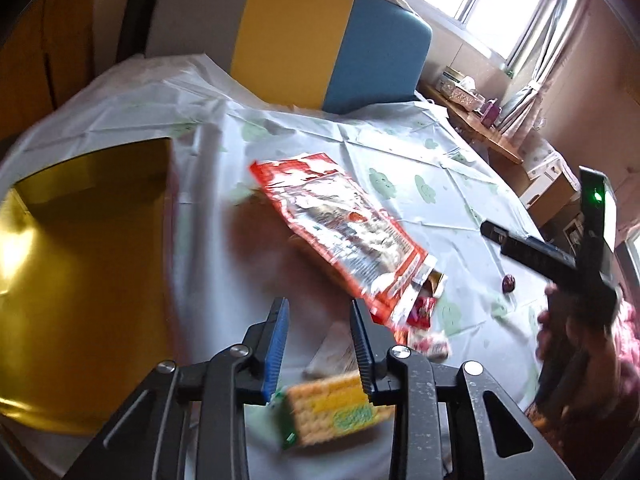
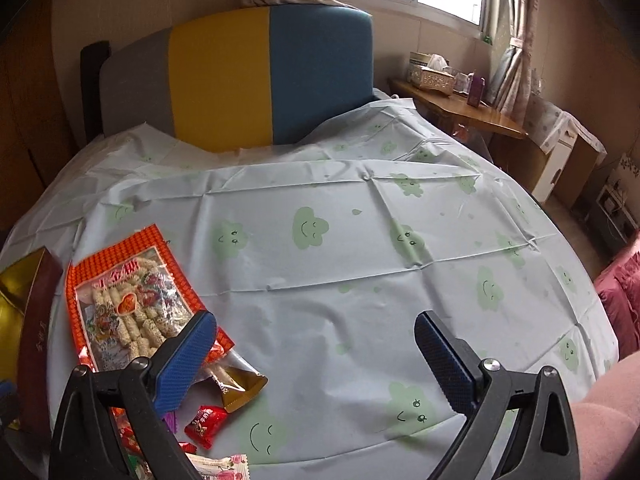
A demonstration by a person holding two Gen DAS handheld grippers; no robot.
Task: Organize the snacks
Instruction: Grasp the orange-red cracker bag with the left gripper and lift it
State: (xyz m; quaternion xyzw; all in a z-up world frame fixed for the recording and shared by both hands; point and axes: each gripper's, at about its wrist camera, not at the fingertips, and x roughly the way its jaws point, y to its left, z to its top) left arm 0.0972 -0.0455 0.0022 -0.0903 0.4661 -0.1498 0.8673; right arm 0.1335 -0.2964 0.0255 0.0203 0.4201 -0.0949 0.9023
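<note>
My left gripper point(image 1: 320, 312) is shut on a yellow cracker packet point(image 1: 332, 408), held between its blue pads low near the jaw base, above the table. A large orange snack bag point(image 1: 340, 232) lies ahead of it; it also shows in the right wrist view point(image 2: 132, 304). A gold box point(image 1: 80, 280) sits at the left. Small red candies point(image 1: 424, 312) lie by the bag's open end. My right gripper point(image 2: 316, 340) is open and empty over the tablecloth. A brown-gold packet point(image 2: 240, 388) and red candy point(image 2: 206, 426) lie by its left finger.
A pale tablecloth point(image 2: 360, 260) with green clouds covers the round table. A grey, yellow and blue chair back point(image 2: 240, 80) stands behind it. A wooden side table point(image 2: 460, 112) with boxes is at the far right. A dark red candy point(image 1: 509, 283) lies alone at the right.
</note>
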